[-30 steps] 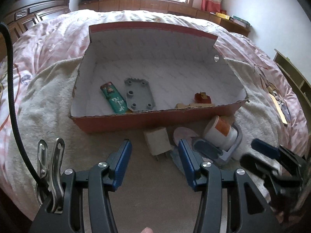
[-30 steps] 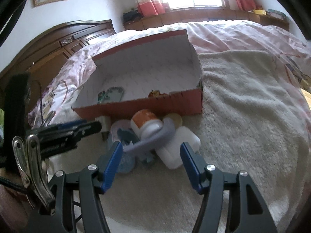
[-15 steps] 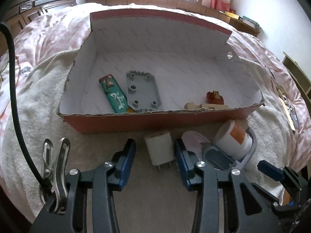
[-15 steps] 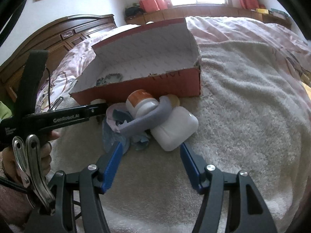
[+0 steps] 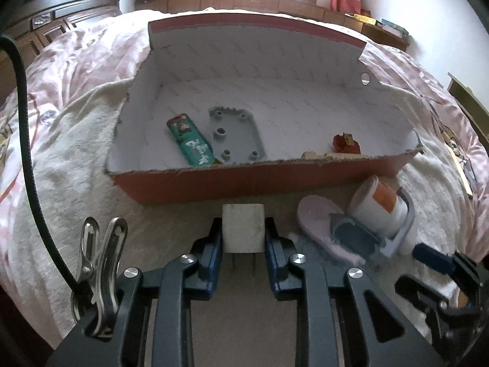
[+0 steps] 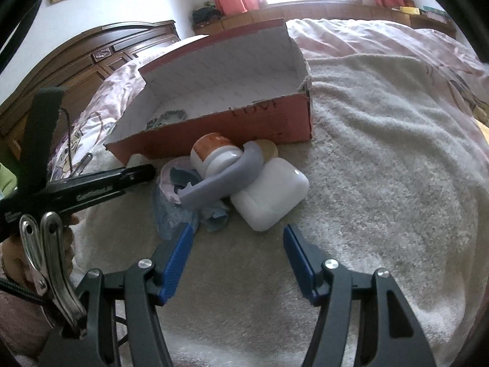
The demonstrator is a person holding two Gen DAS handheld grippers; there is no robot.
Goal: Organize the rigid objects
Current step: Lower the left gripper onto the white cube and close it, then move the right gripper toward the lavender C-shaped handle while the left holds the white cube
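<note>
My left gripper [image 5: 243, 235] is shut on a white plug adapter [image 5: 243, 227] on the blanket, just in front of the red cardboard box [image 5: 244, 180]. The box holds a green tin [image 5: 191, 142], a grey plate [image 5: 237, 139] and a red piece [image 5: 345, 143]. My right gripper [image 6: 238, 238] is open and empty, just short of a pile: a white bottle with an orange label [image 6: 214, 153], a grey curved part [image 6: 226, 177], a white case [image 6: 270, 194] and blue bits [image 6: 183, 177]. The left gripper also shows in the right wrist view [image 6: 134, 174].
A cream blanket [image 6: 382, 183] covers the bed under everything. A pink round lid [image 5: 314, 217] lies beside the pile. A dark wooden headboard [image 6: 91, 55] stands at the left. Shelves line the window wall behind the box.
My left gripper moved forward and closed on the white plug adapter. My right gripper moved closer to the pile and stayed open.
</note>
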